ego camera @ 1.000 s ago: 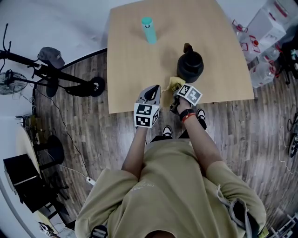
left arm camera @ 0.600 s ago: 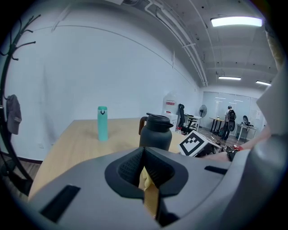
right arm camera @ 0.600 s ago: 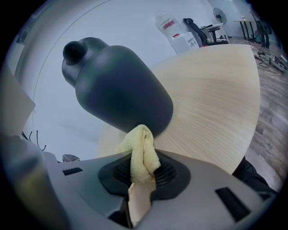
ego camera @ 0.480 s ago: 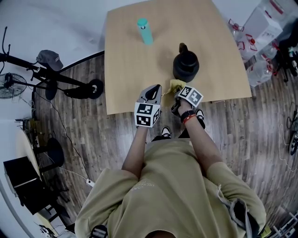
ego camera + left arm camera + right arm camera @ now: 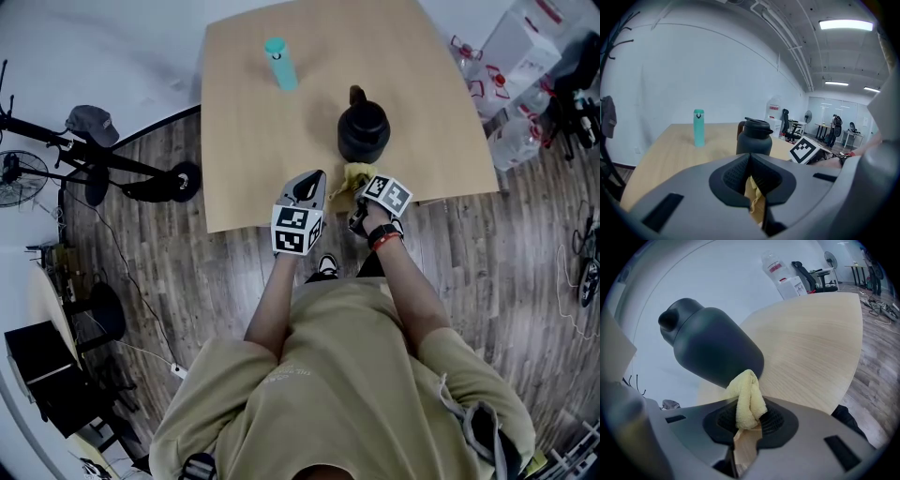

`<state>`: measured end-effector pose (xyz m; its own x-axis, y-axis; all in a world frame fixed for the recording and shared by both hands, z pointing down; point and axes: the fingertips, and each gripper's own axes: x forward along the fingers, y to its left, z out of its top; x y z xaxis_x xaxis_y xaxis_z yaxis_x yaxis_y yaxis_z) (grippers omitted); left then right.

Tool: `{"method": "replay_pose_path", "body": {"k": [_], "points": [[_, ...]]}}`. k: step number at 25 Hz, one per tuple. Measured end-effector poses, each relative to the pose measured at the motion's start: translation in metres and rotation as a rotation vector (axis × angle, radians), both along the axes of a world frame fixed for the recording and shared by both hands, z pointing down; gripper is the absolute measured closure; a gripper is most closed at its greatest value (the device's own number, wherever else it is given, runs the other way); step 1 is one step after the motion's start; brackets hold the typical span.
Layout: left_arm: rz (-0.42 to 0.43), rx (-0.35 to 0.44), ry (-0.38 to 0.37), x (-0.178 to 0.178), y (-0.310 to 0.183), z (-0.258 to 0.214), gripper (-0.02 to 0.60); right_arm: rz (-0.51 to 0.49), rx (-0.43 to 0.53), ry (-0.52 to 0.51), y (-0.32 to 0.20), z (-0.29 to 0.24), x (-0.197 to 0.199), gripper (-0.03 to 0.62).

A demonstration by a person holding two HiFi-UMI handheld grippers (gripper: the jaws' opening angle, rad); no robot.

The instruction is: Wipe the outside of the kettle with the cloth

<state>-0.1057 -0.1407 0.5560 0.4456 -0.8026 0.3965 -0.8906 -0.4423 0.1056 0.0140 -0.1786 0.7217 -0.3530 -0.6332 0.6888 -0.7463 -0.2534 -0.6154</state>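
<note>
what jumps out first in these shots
The black kettle stands near the front edge of the wooden table. Just before it, the right gripper is shut on a bunched yellow cloth held close to the kettle's side. A teal bottle stands alone farther back.

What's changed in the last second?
The kettle, teal bottle and table all slid left together in the head view, so probably only the camera turned. The right gripper still clamps the yellow cloth by the kettle; the left gripper stays shut.
</note>
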Motion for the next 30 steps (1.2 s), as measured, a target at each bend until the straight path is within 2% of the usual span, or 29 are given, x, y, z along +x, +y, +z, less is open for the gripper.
{"method": "replay_pose_path", "body": {"k": [6, 14, 30], "points": [[0.006, -0.003, 0.010, 0.016, -0.005, 0.002, 0.558, 0.008, 0.000, 0.033, -0.005, -0.002, 0.029, 0.510], [-0.008, 0.001, 0.013, 0.043, -0.018, 0.000, 0.558, -0.037, 0.006, 0.090, -0.020, -0.005, 0.062, 0.510], [-0.142, 0.016, 0.007, 0.073, -0.048, -0.005, 0.558, -0.171, 0.032, 0.193, -0.067, -0.006, 0.111, 0.513]]}}
